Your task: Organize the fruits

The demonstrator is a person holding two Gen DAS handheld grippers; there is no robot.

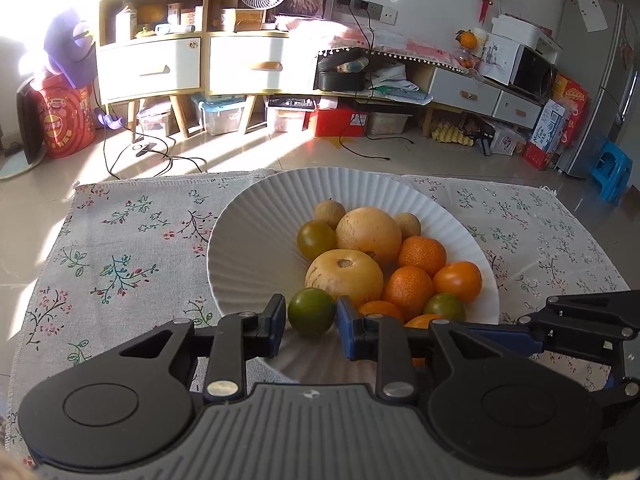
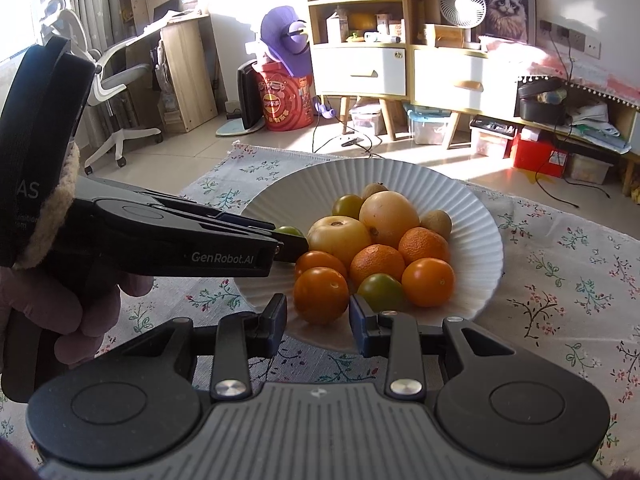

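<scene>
A white ribbed plate (image 1: 256, 240) on the floral cloth holds several fruits: two large yellow ones, mandarins, orange and green tomatoes, small brown longans. My left gripper (image 1: 311, 322) has its pads on both sides of a green tomato (image 1: 311, 311) at the plate's near edge; the jaws look closed on it. My right gripper (image 2: 318, 318) brackets an orange tomato (image 2: 321, 294) at the plate's (image 2: 472, 216) near rim, with small gaps at each pad. The left gripper also shows in the right wrist view (image 2: 288, 242), reaching in from the left.
The floral tablecloth (image 1: 120, 264) covers the table around the plate. Beyond the table edge are the floor, cables, shelves, storage boxes and a blue stool (image 1: 612, 168). The right gripper's arm (image 1: 580, 320) crosses the left wrist view at right.
</scene>
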